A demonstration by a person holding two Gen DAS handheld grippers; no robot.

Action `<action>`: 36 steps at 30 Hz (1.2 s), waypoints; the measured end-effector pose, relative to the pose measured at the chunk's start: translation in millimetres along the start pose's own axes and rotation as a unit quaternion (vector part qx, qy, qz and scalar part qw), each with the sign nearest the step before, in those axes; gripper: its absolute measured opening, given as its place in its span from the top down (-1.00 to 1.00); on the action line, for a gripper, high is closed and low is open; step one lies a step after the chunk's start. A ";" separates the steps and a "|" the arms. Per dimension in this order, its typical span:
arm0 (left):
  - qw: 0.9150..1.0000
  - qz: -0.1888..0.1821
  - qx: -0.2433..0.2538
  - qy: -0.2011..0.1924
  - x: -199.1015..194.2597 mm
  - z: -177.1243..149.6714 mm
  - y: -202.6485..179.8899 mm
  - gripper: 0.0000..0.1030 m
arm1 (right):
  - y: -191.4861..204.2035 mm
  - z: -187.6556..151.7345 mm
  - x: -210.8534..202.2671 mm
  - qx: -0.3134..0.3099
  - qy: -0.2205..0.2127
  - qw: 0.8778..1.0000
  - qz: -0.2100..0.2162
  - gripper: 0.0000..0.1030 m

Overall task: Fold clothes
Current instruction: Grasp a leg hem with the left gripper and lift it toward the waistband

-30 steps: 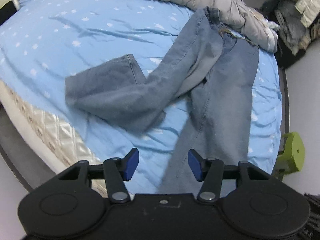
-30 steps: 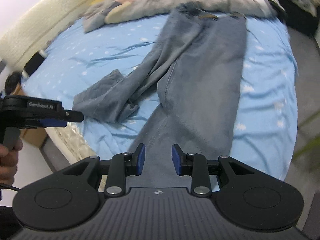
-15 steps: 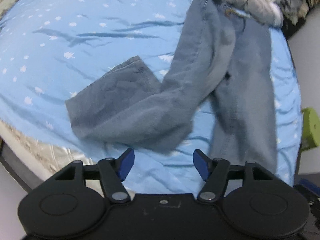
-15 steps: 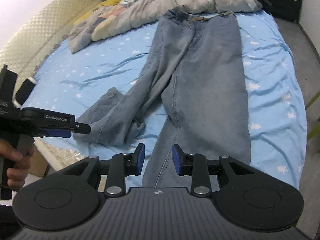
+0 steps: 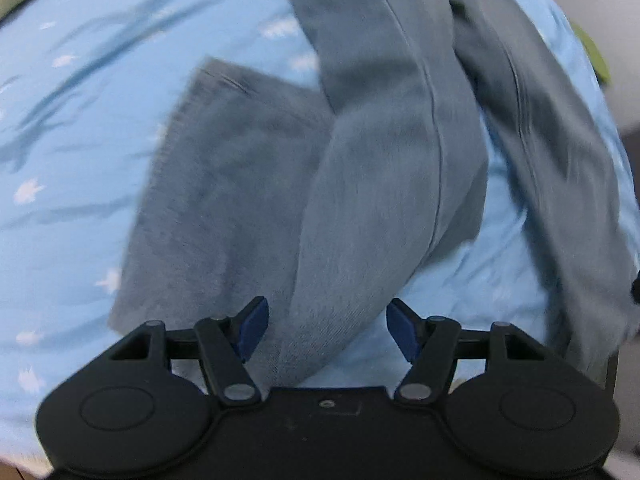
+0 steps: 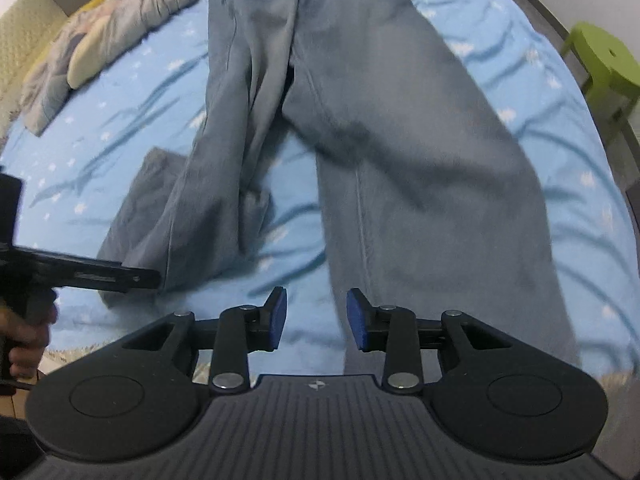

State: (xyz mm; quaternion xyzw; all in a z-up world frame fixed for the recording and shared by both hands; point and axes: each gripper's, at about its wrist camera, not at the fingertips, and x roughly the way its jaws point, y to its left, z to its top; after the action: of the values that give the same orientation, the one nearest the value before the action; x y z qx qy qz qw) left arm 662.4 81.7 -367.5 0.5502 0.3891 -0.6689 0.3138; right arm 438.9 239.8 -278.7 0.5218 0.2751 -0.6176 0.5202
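Note:
A pair of blue jeans (image 6: 384,128) lies on the blue star-print bed sheet (image 6: 560,128), waistband far, legs toward me. Its left leg is bent and folded back on itself (image 5: 360,200); the right leg lies straight. My left gripper (image 5: 326,330) is open, low over the fold of the bent leg, whose denim lies between the blue pads. It also shows from the side in the right wrist view (image 6: 120,276). My right gripper (image 6: 316,318) is open and empty, just left of the straight leg's lower part.
A crumpled grey quilt (image 6: 132,20) lies at the head of the bed. A green stool (image 6: 600,64) stands on the floor to the right. The quilted mattress edge (image 6: 68,354) shows at the lower left, by the person's hand (image 6: 24,344).
Both grippers have moved forward and down toward the jeans. The left gripper has come close over the folded leg. Both stay open.

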 end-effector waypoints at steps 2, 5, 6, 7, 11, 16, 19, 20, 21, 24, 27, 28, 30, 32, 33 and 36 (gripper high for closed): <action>0.999 -0.025 0.021 0.018 11.3 -2.7 -2.0 -0.16 | 2.2 -8.9 -0.3 0.010 0.007 1.000 -0.008 0.30; 0.998 -0.026 0.048 0.009 13.5 -7.2 -9.0 0.31 | 2.4 -17.8 -3.3 0.021 0.009 1.000 -0.014 0.30; 0.998 -0.028 0.054 0.003 11.4 -8.1 -10.5 0.61 | 2.2 -19.2 -5.4 0.024 0.006 1.000 -0.015 0.30; 0.998 -0.038 0.055 -0.005 6.0 -8.3 -10.9 0.74 | 2.2 -19.5 -7.3 0.026 0.001 1.000 -0.011 0.29; 0.996 -0.072 0.040 -0.032 -32.0 -9.5 -13.7 0.89 | 3.0 -18.6 -11.9 0.026 -0.018 0.999 0.010 0.26; 0.985 -0.152 0.005 -0.084 -113.3 -13.0 -21.7 0.92 | 4.1 -10.5 -21.4 0.008 -0.042 0.998 0.039 0.25; 0.970 -0.211 -0.033 -0.118 -162.2 -12.1 -21.6 0.94 | 1.3 -6.8 -26.0 -0.009 -0.053 0.997 0.056 0.24; 0.963 -0.231 -0.054 -0.131 -175.4 -12.2 -16.7 0.94 | -0.2 -5.6 -26.6 -0.014 -0.055 0.997 0.060 0.23; 0.954 -0.251 -0.075 -0.143 -188.7 -12.3 -11.9 0.94 | -1.7 -4.2 -26.9 -0.018 -0.056 0.996 0.063 0.23; 0.923 -0.307 -0.152 -0.177 -210.2 -16.0 17.8 0.94 | -6.0 0.1 -24.6 -0.029 -0.058 0.995 0.078 0.22; 0.923 -0.287 -0.182 -0.182 -202.0 -17.9 44.3 0.93 | -5.0 0.1 -12.6 -0.033 -0.048 0.994 0.097 0.20; 0.926 -0.273 -0.193 -0.175 -193.4 -18.8 51.8 0.93 | -3.9 -0.2 -7.3 -0.035 -0.044 0.993 0.103 0.19; 0.928 -0.256 -0.217 -0.160 -170.5 -21.9 67.8 0.93 | -1.6 -0.8 3.2 -0.038 -0.034 0.992 0.117 0.15; 0.932 -0.242 -0.229 -0.146 -145.4 -25.1 80.7 0.92 | 4.8 -3.5 19.3 -0.050 -0.016 0.991 0.122 0.09; 0.934 -0.234 -0.231 -0.136 -131.8 -26.5 86.6 0.91 | 9.1 -4.9 27.4 -0.057 -0.004 0.991 0.121 0.09; 0.944 -0.212 -0.228 -0.109 -96.5 -29.9 97.2 0.89 | 23.5 -11.8 47.9 -0.071 0.020 0.990 0.123 0.08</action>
State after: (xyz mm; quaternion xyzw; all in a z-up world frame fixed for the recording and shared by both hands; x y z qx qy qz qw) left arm 778.6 58.1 -292.7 0.2921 0.6026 -0.6691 0.3222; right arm 469.0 226.0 -322.0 0.5255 0.2624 -0.5177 0.6221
